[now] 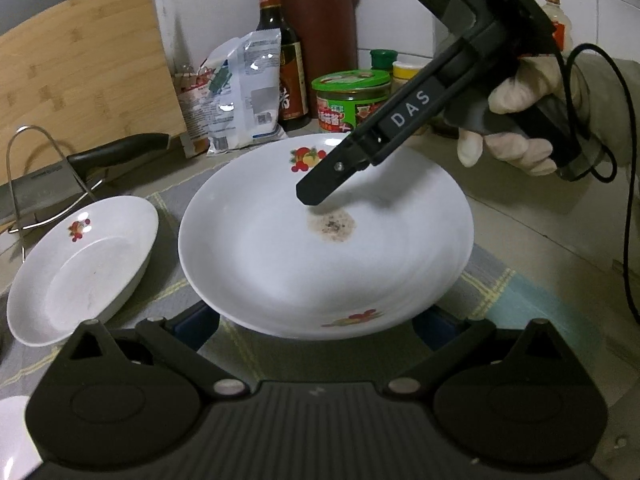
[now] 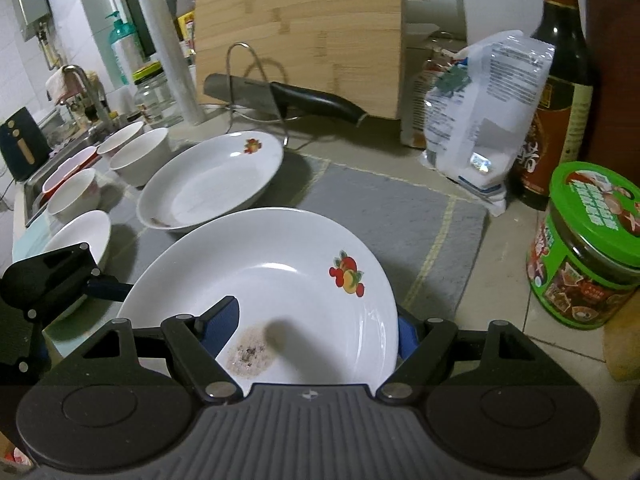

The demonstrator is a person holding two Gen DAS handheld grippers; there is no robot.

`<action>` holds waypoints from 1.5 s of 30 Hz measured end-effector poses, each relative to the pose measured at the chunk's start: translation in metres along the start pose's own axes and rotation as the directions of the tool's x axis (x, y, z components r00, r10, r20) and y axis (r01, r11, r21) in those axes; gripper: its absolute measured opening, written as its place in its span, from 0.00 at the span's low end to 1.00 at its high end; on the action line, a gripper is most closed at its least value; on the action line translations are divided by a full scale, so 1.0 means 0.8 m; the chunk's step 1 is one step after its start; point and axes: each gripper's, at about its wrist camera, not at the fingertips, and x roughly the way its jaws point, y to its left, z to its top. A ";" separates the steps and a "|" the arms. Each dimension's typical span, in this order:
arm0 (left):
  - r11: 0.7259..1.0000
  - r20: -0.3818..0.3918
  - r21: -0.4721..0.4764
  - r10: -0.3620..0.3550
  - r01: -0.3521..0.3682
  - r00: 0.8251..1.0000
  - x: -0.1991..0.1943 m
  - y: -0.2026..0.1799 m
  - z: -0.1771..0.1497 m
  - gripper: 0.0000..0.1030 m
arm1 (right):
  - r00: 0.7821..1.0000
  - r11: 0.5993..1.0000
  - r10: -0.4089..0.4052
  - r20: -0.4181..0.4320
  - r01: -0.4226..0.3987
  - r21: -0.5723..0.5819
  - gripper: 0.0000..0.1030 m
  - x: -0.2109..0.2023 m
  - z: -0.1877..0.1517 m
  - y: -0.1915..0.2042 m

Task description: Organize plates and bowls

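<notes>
Both grippers, left (image 1: 316, 322) and right (image 2: 316, 330), hold the stained white plate (image 2: 304, 276) by opposite rims above the grey mat (image 2: 400, 216), with a second plate (image 2: 212, 180) and white bowls (image 2: 140, 156) beyond.

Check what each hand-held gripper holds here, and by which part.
Both grip the large fruit-print plate by its rim. The right hand-held gripper pinches one edge, one finger inside the dish. The left hand-held gripper appears to clamp another edge.

a cleaver (image 2: 256, 90) rests in a wire rack (image 2: 256, 80) before the bamboo board (image 2: 300, 36).
</notes>
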 end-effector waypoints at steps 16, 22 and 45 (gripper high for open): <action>0.999 -0.014 -0.018 0.039 -0.039 0.999 0.031 0.008 0.012 0.99 | 1.000 1.000 -0.026 0.001 0.025 0.008 0.80 0.025 0.000 -0.018; 0.999 -0.021 -0.009 0.046 -0.047 0.999 0.037 0.007 0.012 0.99 | 0.999 0.999 -0.034 -0.013 0.034 0.015 0.82 0.029 -0.003 -0.021; 0.971 0.053 -0.194 0.152 -0.139 0.987 -0.070 0.007 0.003 0.99 | 0.977 0.987 -0.158 0.142 0.155 0.033 1.00 -0.037 0.011 0.064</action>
